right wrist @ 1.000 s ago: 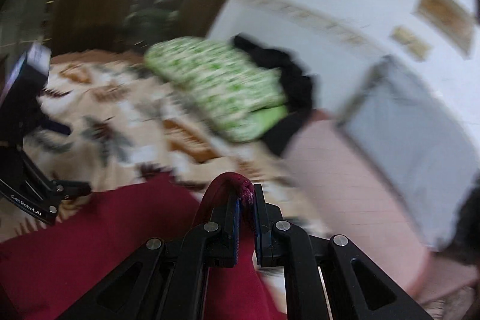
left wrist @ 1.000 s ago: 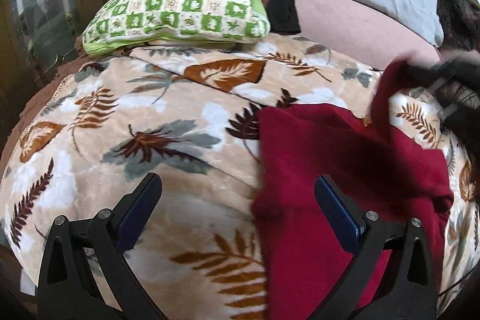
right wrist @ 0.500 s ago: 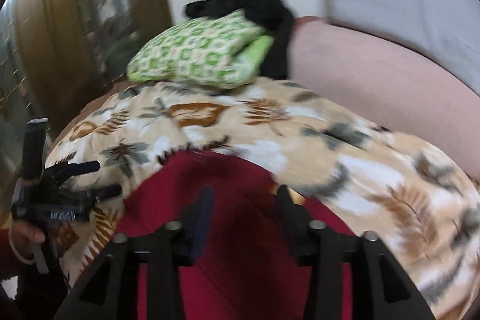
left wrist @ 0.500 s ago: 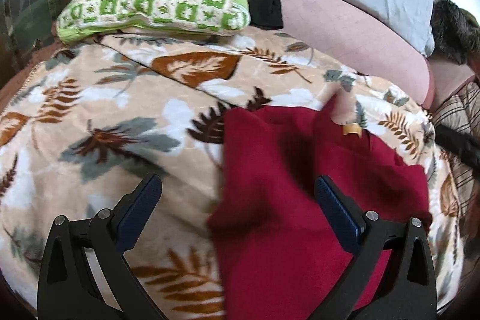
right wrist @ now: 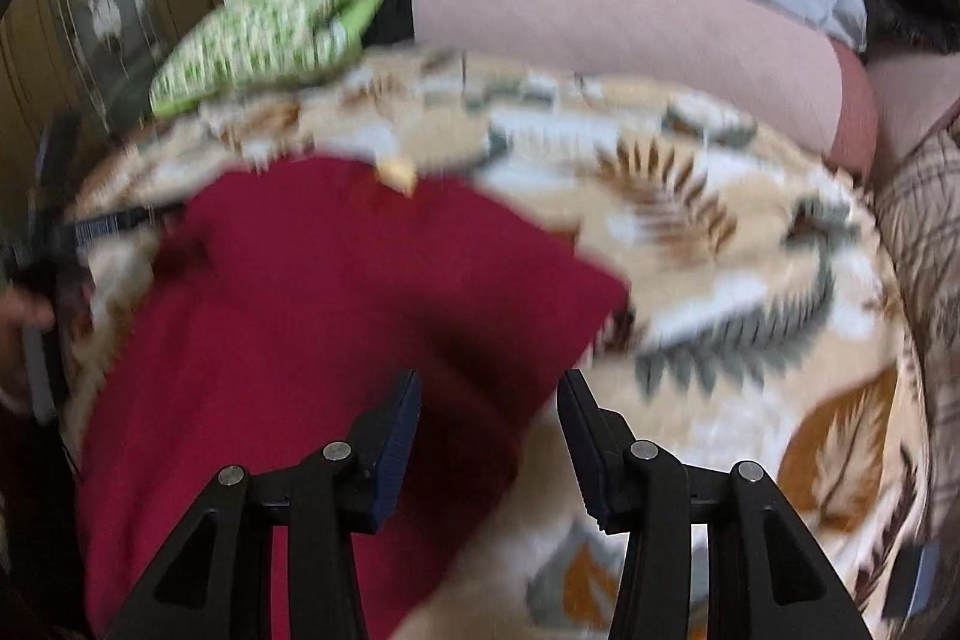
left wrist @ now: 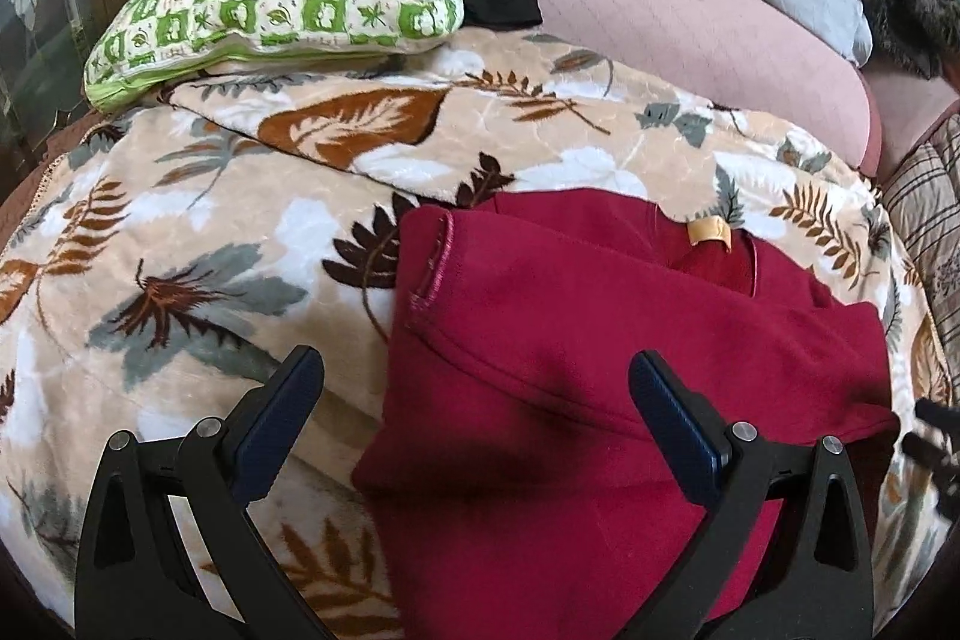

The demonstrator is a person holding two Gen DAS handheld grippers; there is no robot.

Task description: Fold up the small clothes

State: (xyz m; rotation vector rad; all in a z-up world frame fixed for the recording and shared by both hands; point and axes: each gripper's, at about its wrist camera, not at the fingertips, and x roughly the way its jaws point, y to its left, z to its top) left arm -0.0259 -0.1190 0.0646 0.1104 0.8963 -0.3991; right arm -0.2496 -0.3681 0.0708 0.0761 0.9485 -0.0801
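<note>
Red garment [left wrist: 600, 352] lying just ahead between left fingers [left wrist: 672, 424], spread wide, empty; right fingers [right wrist: 396, 436] narrower, empty

The left gripper [left wrist: 474, 388] fills the lower frame with jaws spread wide and empty, while the right gripper [right wrist: 487, 403] sits low centre, jaws parted more narrowly.
</note>
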